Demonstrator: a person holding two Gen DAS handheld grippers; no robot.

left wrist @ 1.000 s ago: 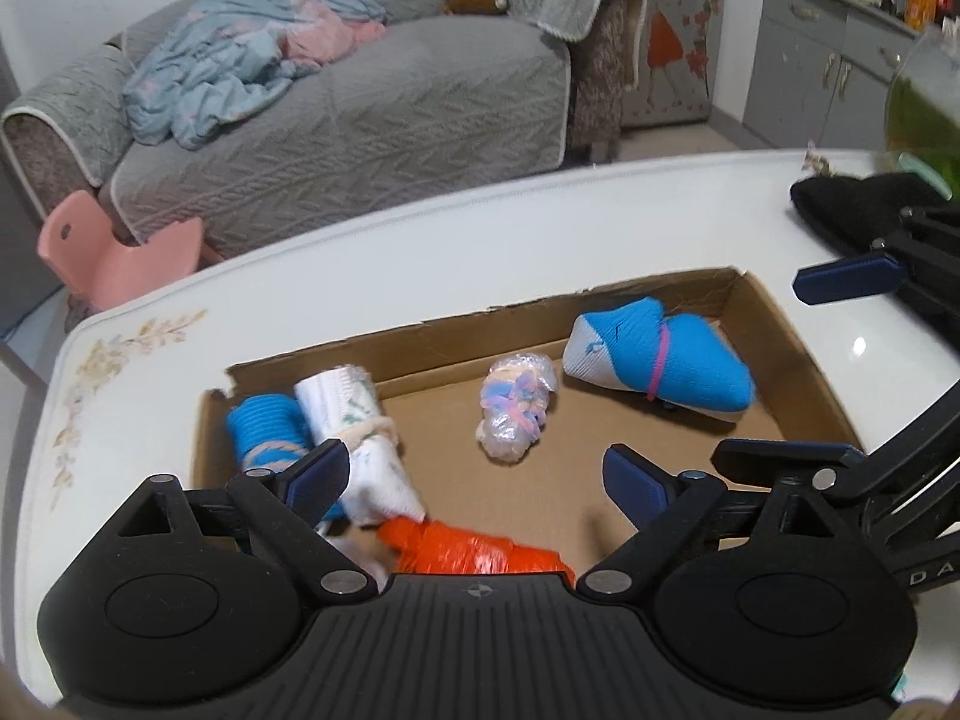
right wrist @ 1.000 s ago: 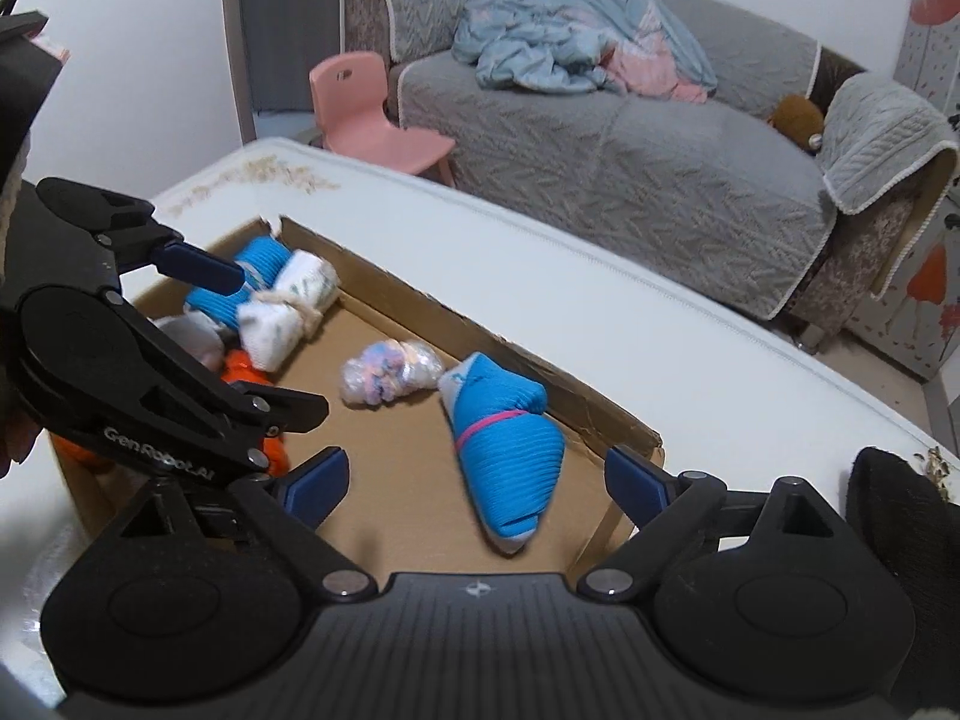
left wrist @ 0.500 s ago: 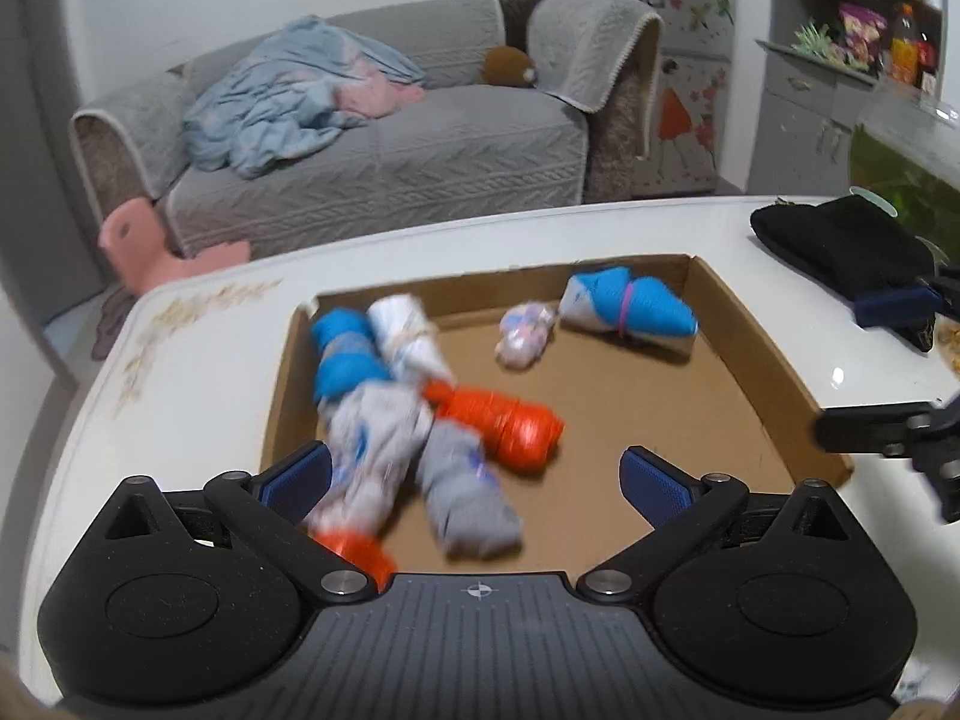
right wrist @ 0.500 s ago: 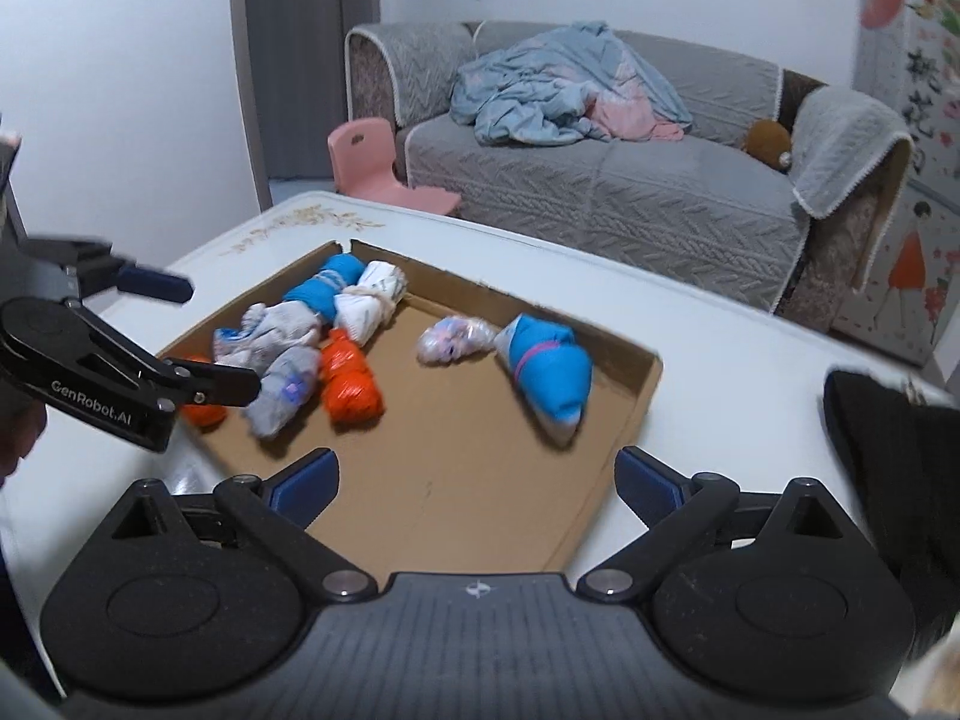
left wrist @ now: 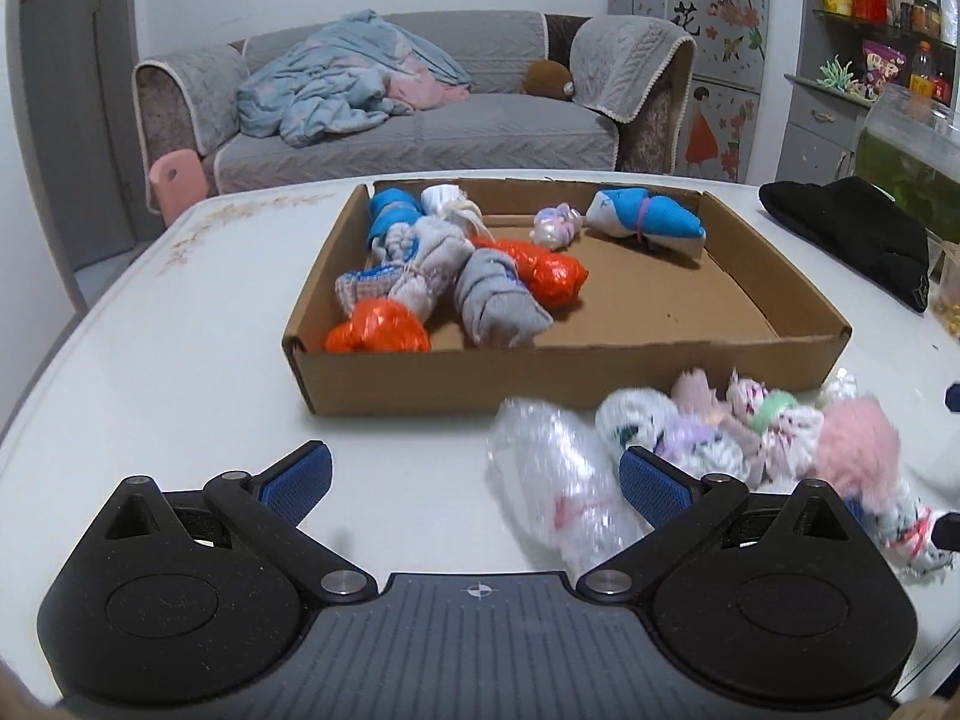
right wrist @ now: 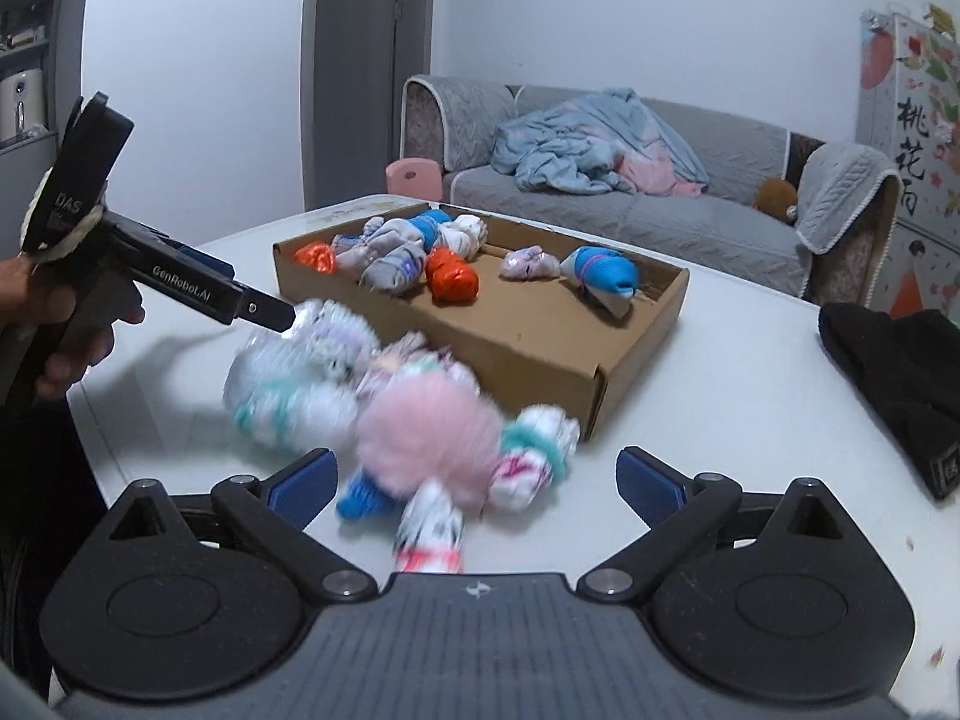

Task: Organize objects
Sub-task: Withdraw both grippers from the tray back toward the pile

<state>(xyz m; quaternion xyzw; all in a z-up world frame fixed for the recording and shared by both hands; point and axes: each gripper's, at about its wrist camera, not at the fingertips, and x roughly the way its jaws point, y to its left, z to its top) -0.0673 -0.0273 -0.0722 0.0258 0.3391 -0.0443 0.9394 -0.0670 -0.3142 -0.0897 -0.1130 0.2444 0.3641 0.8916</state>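
Both grippers — left [left wrist: 474, 477], right [right wrist: 474, 477] — spread wide, empty; loose sock bundles [right wrist: 420, 420] just ahead could roll off the counter [left wrist: 180, 330] if nudged.

Shallow cardboard box [left wrist: 558, 372] holding rolled sock bundles [left wrist: 480, 276], blurred pile of loose bundles [right wrist: 384, 396] on the table just outside it

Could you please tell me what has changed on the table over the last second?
Both tools, left and right, drew back from above the cardboard box toward the loose pile of bundles in front of it. Nothing was gripped or released. The bundles in the box kept their places.
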